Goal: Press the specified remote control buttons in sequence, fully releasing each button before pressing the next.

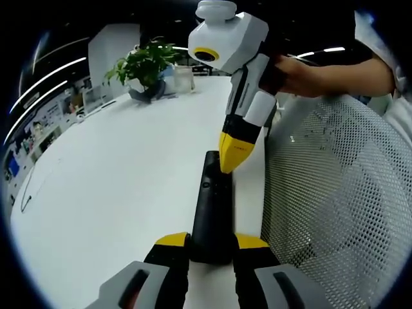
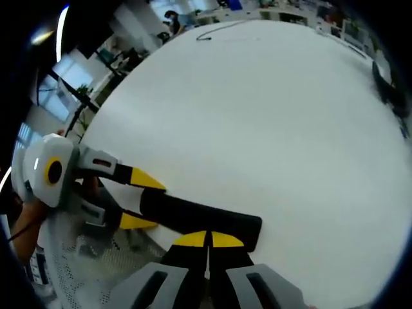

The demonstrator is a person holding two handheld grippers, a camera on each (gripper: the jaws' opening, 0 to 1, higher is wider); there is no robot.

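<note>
White table (image 1: 116,187), potted plant (image 1: 147,69), mesh chair (image 1: 335,193), ceiling light strips, perhaps shelving behind

Left hand-held gripper (image 1: 212,248) clamps near end of black remote control (image 1: 211,206) lying on white worktop (image 1: 116,187). Right hand-held gripper (image 1: 233,158), jaws together, tip touching remote's upper face. Potted plant (image 1: 145,71) at far edge; mesh chair (image 1: 335,193) beside worktop.

remote (image 1: 211,206) on table (image 1: 116,193), plant (image 1: 147,67) at far edge, chair (image 1: 335,193) beside table
</note>
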